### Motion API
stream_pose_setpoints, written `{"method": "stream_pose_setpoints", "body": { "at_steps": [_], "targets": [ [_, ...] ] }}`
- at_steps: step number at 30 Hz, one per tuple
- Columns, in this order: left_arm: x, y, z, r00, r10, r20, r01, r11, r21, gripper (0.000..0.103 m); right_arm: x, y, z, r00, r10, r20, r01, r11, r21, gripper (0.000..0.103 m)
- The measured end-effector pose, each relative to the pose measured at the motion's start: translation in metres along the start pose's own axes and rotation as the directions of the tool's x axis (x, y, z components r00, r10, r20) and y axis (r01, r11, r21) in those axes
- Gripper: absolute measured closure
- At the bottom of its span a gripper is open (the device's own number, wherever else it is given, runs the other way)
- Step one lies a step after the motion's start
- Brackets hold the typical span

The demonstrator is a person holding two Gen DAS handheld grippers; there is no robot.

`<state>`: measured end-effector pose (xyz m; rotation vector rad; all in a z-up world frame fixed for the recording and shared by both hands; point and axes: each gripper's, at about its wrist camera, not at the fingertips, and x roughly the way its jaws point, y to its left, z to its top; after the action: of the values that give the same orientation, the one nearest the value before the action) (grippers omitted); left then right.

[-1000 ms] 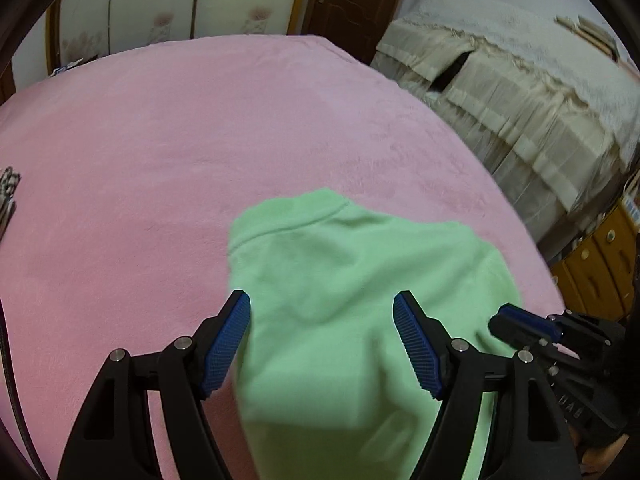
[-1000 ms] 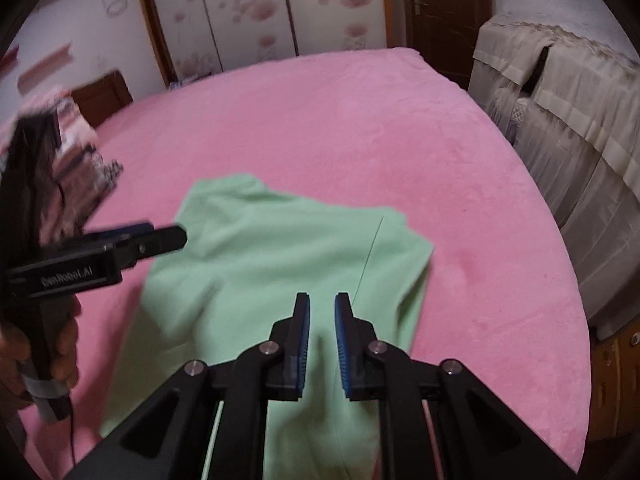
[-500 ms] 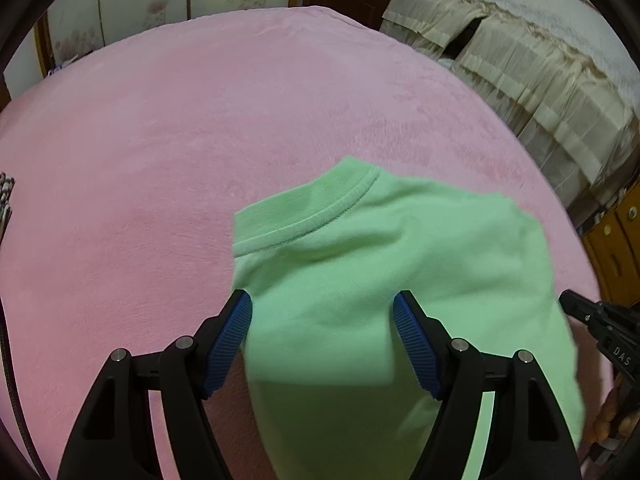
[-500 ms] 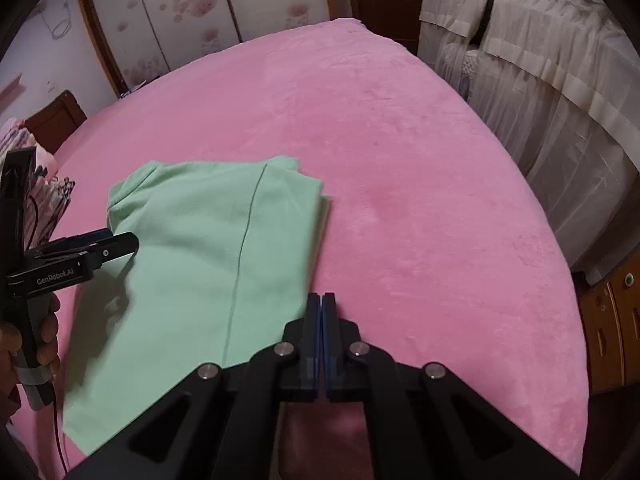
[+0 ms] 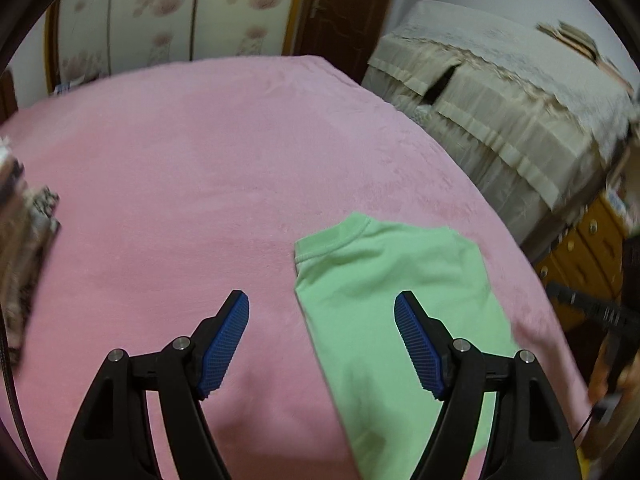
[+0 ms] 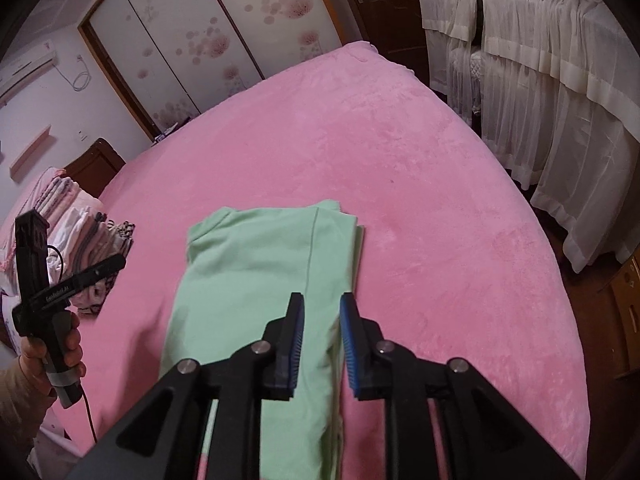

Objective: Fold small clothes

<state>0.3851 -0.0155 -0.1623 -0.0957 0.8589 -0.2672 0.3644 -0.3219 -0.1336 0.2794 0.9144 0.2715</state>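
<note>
A light green shirt [image 5: 392,292] lies folded lengthwise on the pink bed [image 5: 192,168], collar toward the far side. It also shows in the right wrist view [image 6: 264,272] as a long strip with a folded edge at its right. My left gripper [image 5: 322,340] is wide open and empty, hovering over the shirt's left edge; it shows from the side at the left of the right wrist view [image 6: 80,276]. My right gripper [image 6: 320,340] is partly open and empty, above the shirt's near right part.
A stack of folded clothes [image 6: 80,232] lies at the bed's left side. A cream draped bed or cot [image 5: 500,92] stands to the right, with a wooden drawer unit [image 5: 592,248] near it. Wardrobe doors [image 6: 208,40] stand beyond the bed.
My right gripper was shut half a second ago and has opened partway over the shirt. My left gripper has shifted left, so the shirt now lies under its right finger.
</note>
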Motion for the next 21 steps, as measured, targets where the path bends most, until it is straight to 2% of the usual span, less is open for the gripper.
{"method": "stream_pose_setpoints", "body": {
  "at_steps": [2,4,6,13,17,21],
  "targets": [
    [-0.013,-0.004,-0.007,1.0,-0.028,-0.006,0.028,0.999,0.022,0.027,-0.007,0.002,0.001,1.0,0.018,0.001,-0.018,1.0,0.013,0.071],
    [-0.023,-0.002,-0.012,0.997,-0.082,-0.013,0.082,0.997,-0.006,0.023,-0.013,0.004,0.001,1.0,0.027,0.003,-0.027,0.999,0.018,0.064],
    [-0.022,-0.005,-0.018,0.99,-0.127,-0.065,0.125,0.992,-0.03,0.02,-0.015,0.005,0.002,0.999,0.042,-0.006,-0.042,0.999,0.019,0.06],
    [0.018,-0.011,-0.045,0.967,-0.191,-0.172,0.177,0.98,-0.09,0.02,0.005,-0.002,-0.002,0.993,0.081,-0.09,-0.078,0.996,0.031,0.058],
    [0.056,-0.002,-0.056,0.932,-0.279,-0.229,0.238,0.952,-0.191,0.02,0.031,-0.016,-0.007,0.979,0.127,-0.16,-0.117,0.99,0.074,0.058],
    [0.084,0.007,-0.062,0.918,-0.321,-0.234,0.257,0.929,-0.266,0.02,0.061,-0.035,-0.011,0.959,0.178,-0.22,-0.148,0.978,0.147,0.058]
  ]
}}
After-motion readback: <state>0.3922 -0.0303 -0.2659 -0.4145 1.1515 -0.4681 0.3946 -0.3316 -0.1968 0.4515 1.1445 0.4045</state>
